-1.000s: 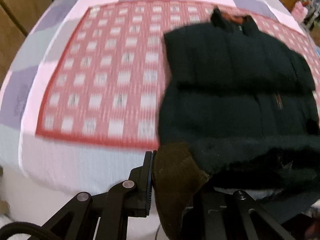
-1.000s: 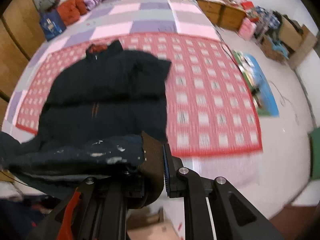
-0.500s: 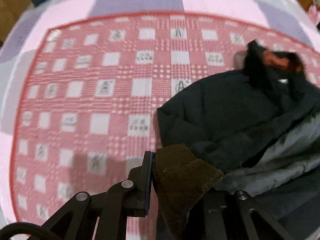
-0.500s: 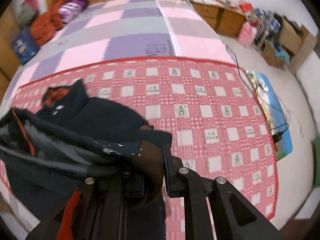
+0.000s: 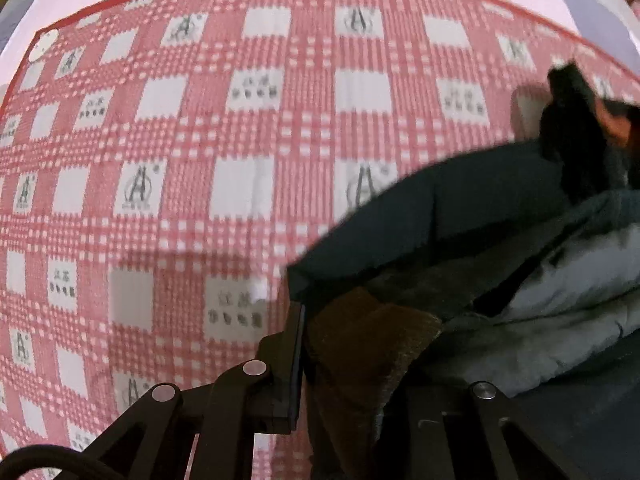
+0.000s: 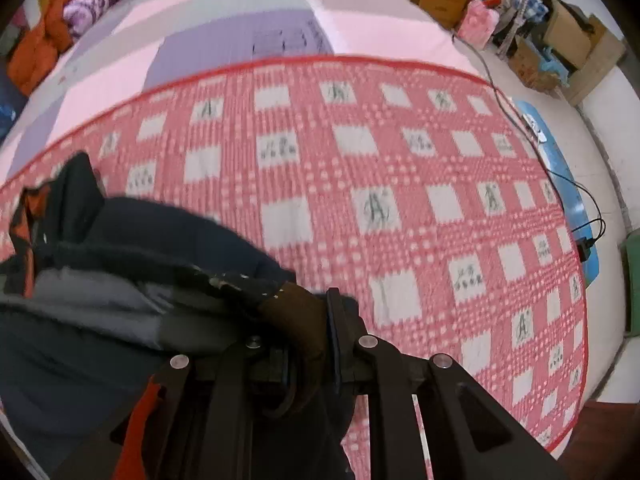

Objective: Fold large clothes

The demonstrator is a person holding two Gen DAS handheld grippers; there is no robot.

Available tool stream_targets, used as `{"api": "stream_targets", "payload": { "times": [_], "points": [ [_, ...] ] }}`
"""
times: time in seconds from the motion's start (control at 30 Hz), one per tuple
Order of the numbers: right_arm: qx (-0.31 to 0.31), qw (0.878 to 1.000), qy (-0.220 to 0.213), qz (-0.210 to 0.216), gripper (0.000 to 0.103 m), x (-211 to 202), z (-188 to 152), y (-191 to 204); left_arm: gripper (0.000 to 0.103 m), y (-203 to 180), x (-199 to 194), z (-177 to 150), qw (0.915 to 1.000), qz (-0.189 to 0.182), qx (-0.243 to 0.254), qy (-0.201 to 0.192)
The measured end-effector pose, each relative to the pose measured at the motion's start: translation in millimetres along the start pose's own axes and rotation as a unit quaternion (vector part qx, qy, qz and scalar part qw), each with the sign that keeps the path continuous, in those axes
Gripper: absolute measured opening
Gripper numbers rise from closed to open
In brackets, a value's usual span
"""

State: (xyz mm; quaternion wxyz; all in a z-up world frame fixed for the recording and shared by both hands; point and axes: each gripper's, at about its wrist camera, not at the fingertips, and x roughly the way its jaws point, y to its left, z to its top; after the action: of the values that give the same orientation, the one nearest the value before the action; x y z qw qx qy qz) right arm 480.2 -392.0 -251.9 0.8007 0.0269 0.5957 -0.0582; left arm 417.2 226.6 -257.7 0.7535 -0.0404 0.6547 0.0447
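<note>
A dark jacket point(image 5: 472, 208) is seen lying on the red-and-white checked blanket point(image 5: 240, 152) spread over the bed point(image 6: 224, 32), bunched toward the near edge, its grey lining point(image 5: 580, 280) turned up and its collar with orange inside point(image 5: 612, 120) pointing away. In the left wrist view, a brown ribbed cuff point(image 5: 368, 344) of the jacket is pinched by the left gripper point(image 5: 352, 360); the fingers point(image 5: 294, 364) are closed tight on it, only fabric between them. In the right wrist view, a second brown cuff point(image 6: 300, 320) is clamped by the right gripper point(image 6: 308, 340), fingers point(image 6: 340, 336) pressed against it, with the jacket point(image 6: 160, 232) trailing off to the left of that view and the collar point(image 6: 36, 204) seen at far left. Pale specks are seen on the dark hem near that cuff. An orange and purple bundle of bedding point(image 6: 60, 20) is seen at the head of the bed. Cardboard boxes point(image 6: 568, 40) and clutter are seen on the floor by the wall, a blue mat point(image 6: 576, 200) with a black cable point(image 6: 588, 228) beside the bed.
</note>
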Motion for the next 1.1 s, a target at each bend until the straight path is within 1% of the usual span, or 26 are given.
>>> {"api": "stream_targets", "payload": {
  "times": [0.1, 0.17, 0.2, 0.23, 0.27, 0.3, 0.37, 0.4, 0.43, 0.47, 0.5, 0.53, 0.57, 0.6, 0.67, 0.77, 0.8, 0.83, 0.87, 0.9, 0.93, 0.97, 1.0, 1.03, 1.07, 1.1],
  "points": [
    [-0.001, 1.000, 0.000, -0.005, 0.015, 2, 7, -2, 0.020, -5, 0, 9, 0.9999, 0.009, 0.004, -0.004],
    [0.003, 1.000, -0.002, -0.015, 0.015, 5, 13, 1, 0.020, -4, 10, 11, 0.9999, 0.013, -0.007, 0.007],
    [0.005, 1.000, -0.003, -0.018, 0.015, 6, 14, 2, 0.022, -6, 19, 10, 0.9996, 0.017, -0.010, 0.022],
    [0.005, 1.000, 0.002, -0.021, 0.015, 10, 16, 5, 0.024, -9, 23, 7, 0.9993, 0.026, -0.006, 0.025],
    [0.003, 1.000, 0.008, -0.025, 0.015, 14, 16, 7, 0.024, -14, 24, 5, 0.9993, 0.034, 0.003, 0.017],
    [-0.004, 0.999, 0.018, -0.032, 0.016, 20, 14, 10, 0.027, -17, 22, 3, 0.9989, 0.043, 0.011, 0.012],
    [-0.020, 0.999, 0.020, -0.039, 0.019, 22, 14, 13, 0.042, -21, 17, -1, 0.9971, 0.067, 0.035, -0.001],
    [-0.032, 0.998, 0.020, -0.040, 0.021, 21, 14, 15, 0.059, -19, 11, -3, 0.9958, 0.081, 0.041, -0.011],
    [-0.046, 0.998, 0.019, -0.044, 0.026, 18, 14, 16, 0.079, -14, 5, -4, 0.9953, 0.086, 0.040, -0.022],
    [-0.056, 0.997, 0.017, -0.051, 0.038, 15, 14, 16, 0.088, -8, -5, -5, 0.9956, 0.080, 0.032, -0.036],
    [-0.072, 0.996, 0.011, -0.060, 0.052, 9, 15, 15, 0.099, -1, -14, -6, 0.9962, 0.069, 0.022, -0.049],
    [-0.077, 0.995, 0.005, -0.061, 0.059, 2, 15, 13, 0.102, 7, -25, -6, 0.9965, 0.053, 0.007, -0.065],
    [-0.078, 0.995, -0.001, -0.057, 0.074, -3, 17, 10, 0.102, 11, -34, -6, 0.9964, 0.038, -0.004, -0.076],
    [-0.078, 0.996, -0.009, -0.045, 0.090, -12, 19, 6, 0.102, 8, -40, -7, 0.9957, 0.033, -0.009, -0.086],
    [-0.080, 0.996, -0.025, -0.024, 0.103, -29, 23, 0, 0.102, 6, -54, -7, 0.9935, 0.033, -0.007, -0.109],
    [-0.098, 0.993, -0.067, 0.014, 0.103, -67, 24, -3, 0.102, -10, -74, -20, 0.9890, 0.052, 0.026, -0.136],
    [-0.112, 0.989, -0.090, 0.021, 0.103, -85, 22, -1, 0.102, -9, -76, -20, 0.9875, 0.059, 0.039, -0.141],
    [-0.117, 0.988, -0.102, 0.022, 0.103, -94, 21, 1, 0.102, -17, -83, -27, 0.9849, 0.066, 0.054, -0.150],
    [-0.117, 0.985, -0.123, 0.023, 0.103, -110, 15, 1, 0.102, -26, -91, -35, 0.9819, 0.070, 0.071, -0.161],
    [-0.111, 0.984, -0.135, 0.026, 0.103, -121, 7, 4, 0.102, -27, -96, -41, 0.9795, 0.075, 0.084, -0.167],
    [-0.110, 0.984, -0.139, 0.031, 0.103, -127, 0, 5, 0.102, -38, -102, -53, 0.9763, 0.081, 0.096, -0.176],
    [-0.111, 0.983, -0.144, 0.039, 0.103, -135, -11, 8, 0.102, -48, -109, -68, 0.9734, 0.081, 0.108, -0.185],
    [-0.113, 0.981, -0.148, 0.046, 0.103, -141, -32, 14, 0.103, -53, -112, -75, 0.9709, 0.082, 0.119, -0.191],
    [-0.122, 0.981, -0.143, 0.051, 0.103, -142, -48, 21, 0.103, -61, -115, -86, 0.9672, 0.092, 0.131, -0.197],
    [-0.135, 0.980, -0.138, 0.050, 0.103, -142, -63, 30, 0.103, -65, -116, -94, 0.9644, 0.100, 0.137, -0.203],
    [-0.158, 0.978, -0.132, 0.035, 0.103, -139, -88, 42, 0.103, -67, -116, -103, 0.9629, 0.104, 0.136, -0.208]
  ]
}}
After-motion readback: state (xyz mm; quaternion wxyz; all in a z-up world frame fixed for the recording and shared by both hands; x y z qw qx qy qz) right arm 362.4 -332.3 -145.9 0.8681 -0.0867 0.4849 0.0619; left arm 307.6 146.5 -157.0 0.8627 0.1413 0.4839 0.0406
